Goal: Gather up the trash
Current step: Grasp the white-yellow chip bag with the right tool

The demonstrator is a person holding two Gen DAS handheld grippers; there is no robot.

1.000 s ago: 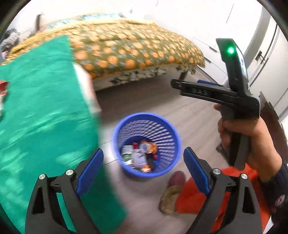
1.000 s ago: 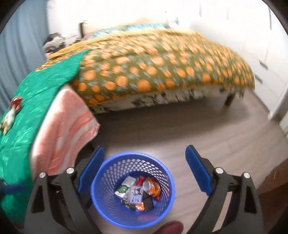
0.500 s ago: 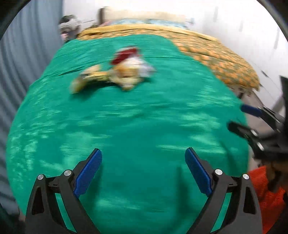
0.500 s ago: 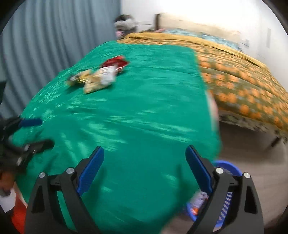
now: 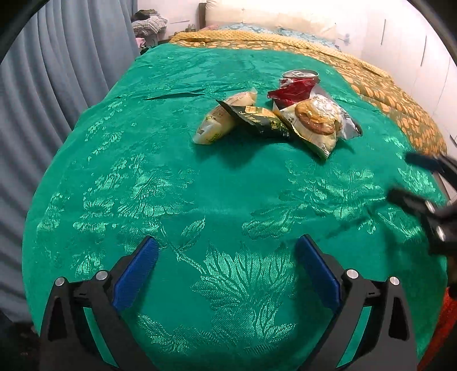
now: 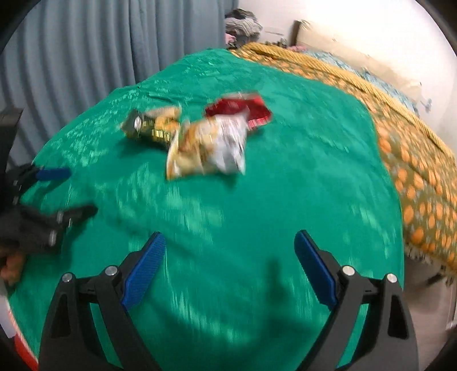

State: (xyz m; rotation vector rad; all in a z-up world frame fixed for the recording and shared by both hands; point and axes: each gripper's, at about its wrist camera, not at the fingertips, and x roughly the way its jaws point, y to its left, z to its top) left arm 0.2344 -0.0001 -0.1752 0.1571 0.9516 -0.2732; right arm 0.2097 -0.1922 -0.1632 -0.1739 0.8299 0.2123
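Observation:
A heap of trash lies on the green patterned cloth (image 5: 160, 199): a cookie wrapper (image 5: 314, 122), a dark green packet (image 5: 257, 120), a pale yellow wrapper (image 5: 222, 120), a red wrapper (image 5: 294, 90) and a drinks can (image 5: 300, 74). My left gripper (image 5: 227, 265) hovers over the cloth well short of the heap; its jaws are opening, with nothing between them. My right gripper (image 6: 230, 262) is open and empty too, over the same cloth (image 6: 285, 185), with the blurred cookie wrapper (image 6: 205, 145) and red wrapper (image 6: 240, 110) ahead. Each gripper shows at the edge of the other's view.
Grey curtains (image 5: 42, 100) hang on the left. An orange-dotted bedspread (image 6: 422, 165) adjoins the green cloth on the right, with a headboard (image 5: 257, 17) and piled clothes (image 5: 148, 22) at the back. An orange garment (image 5: 440, 328) shows at lower right.
Both grippers swung away from the blue basket on the floor and over the green cloth. The trash heap has come into view and drawn nearer. The basket is out of view now.

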